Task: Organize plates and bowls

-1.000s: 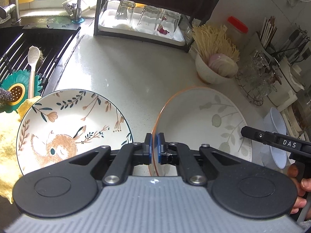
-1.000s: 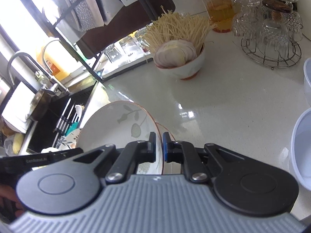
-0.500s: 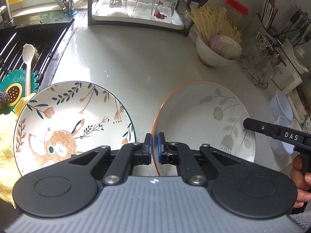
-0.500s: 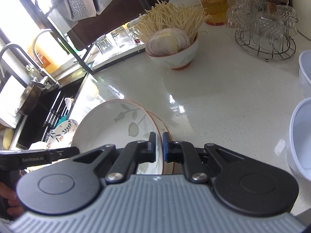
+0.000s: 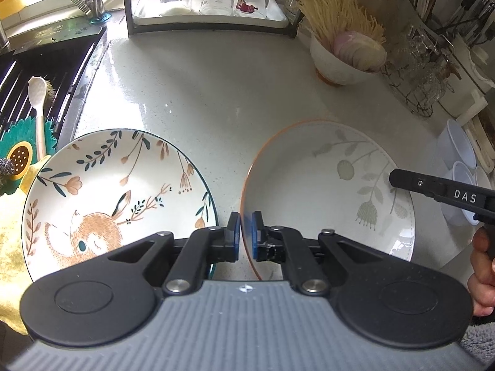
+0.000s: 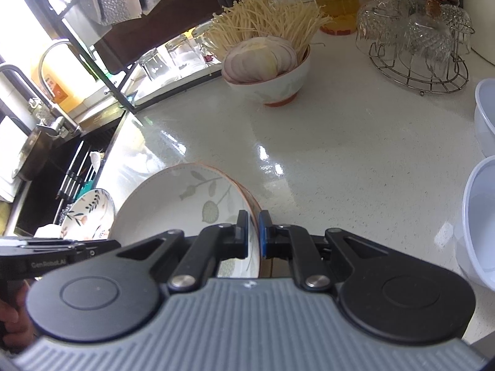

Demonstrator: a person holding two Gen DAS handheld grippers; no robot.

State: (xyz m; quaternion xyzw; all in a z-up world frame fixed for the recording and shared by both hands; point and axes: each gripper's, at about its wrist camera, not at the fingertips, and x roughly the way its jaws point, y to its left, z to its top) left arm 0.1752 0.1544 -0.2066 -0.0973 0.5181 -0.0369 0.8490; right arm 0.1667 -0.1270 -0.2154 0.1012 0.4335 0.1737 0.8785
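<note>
A white plate with an orange rim and pale leaf print [image 5: 334,185] is held between both grippers above the counter. My left gripper [image 5: 246,235] is shut on its left rim. My right gripper [image 6: 253,236] is shut on its right rim; the plate shows in the right wrist view [image 6: 182,207] too. A second plate with a deer and flower print [image 5: 117,194] lies flat at the left, by the sink edge, and shows small in the right wrist view [image 6: 89,213].
A bowl of sliced onion and enoki mushrooms [image 5: 346,58] stands at the back right. A rack of glasses [image 5: 210,0] is at the back, a wire stand of crystal glasses [image 6: 417,40] and white plastic bowls [image 6: 482,219] at the right, the sink [image 5: 34,92] at the left.
Both grippers have carried the orange-rimmed plate back toward the front of the counter; the bowl and rack look farther away. Both grips have stayed shut.
</note>
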